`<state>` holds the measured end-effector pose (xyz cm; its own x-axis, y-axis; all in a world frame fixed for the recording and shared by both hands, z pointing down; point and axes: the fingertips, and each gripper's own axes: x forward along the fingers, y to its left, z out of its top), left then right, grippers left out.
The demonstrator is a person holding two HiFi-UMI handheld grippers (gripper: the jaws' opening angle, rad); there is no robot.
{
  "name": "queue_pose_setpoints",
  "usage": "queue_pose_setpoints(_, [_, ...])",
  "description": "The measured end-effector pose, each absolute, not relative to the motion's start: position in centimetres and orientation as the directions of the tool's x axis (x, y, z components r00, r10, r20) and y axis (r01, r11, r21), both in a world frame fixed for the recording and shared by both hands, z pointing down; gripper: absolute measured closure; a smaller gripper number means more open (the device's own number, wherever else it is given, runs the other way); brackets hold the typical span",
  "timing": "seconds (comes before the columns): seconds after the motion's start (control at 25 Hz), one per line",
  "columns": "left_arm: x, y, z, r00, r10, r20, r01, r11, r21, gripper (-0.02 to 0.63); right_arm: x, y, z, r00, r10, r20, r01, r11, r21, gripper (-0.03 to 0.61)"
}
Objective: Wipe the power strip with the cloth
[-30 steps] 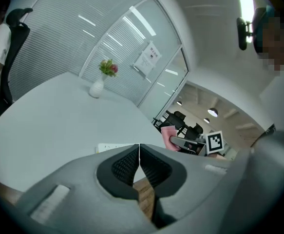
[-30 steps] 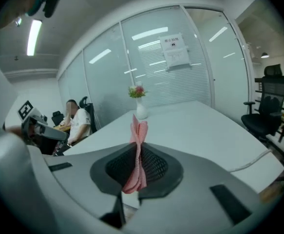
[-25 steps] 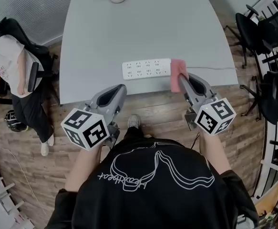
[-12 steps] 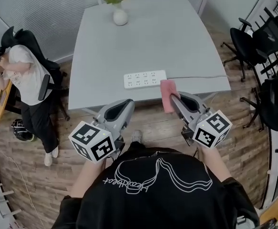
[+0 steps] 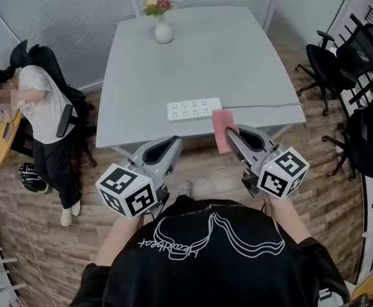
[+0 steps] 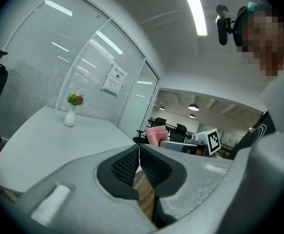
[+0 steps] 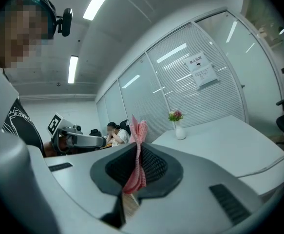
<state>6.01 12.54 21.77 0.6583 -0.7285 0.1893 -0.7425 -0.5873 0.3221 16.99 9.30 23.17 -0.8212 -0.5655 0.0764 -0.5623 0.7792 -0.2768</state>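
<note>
A white power strip (image 5: 194,109) lies near the front edge of the grey table (image 5: 199,50), its cord running off to the right. My right gripper (image 5: 228,133) is shut on a pink cloth (image 5: 222,130), held off the table just in front of its edge, right of the strip. In the right gripper view the cloth (image 7: 138,152) stands pinched upright between the jaws. My left gripper (image 5: 172,144) is shut and empty, below the table's front edge, left of the strip. In the left gripper view its jaws meet with nothing between them.
A white vase with flowers (image 5: 162,27) stands at the table's far end. A seated person (image 5: 36,107) is at the left beside a dark chair. Black office chairs (image 5: 359,56) crowd the right side. Wooden floor lies under the grippers.
The view has pulled back from the table. The right gripper with the cloth has come off the strip's right end toward me, and now hangs in front of the table edge.
</note>
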Motion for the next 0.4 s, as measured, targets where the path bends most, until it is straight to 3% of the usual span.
queue_pose_setpoints(0.4, [6.51,13.16,20.99,0.653,-0.733,0.19,-0.749,-0.589,0.304,0.598,17.46,9.91,22.31,-0.818,-0.57,0.072,-0.566,0.777,-0.275,0.549])
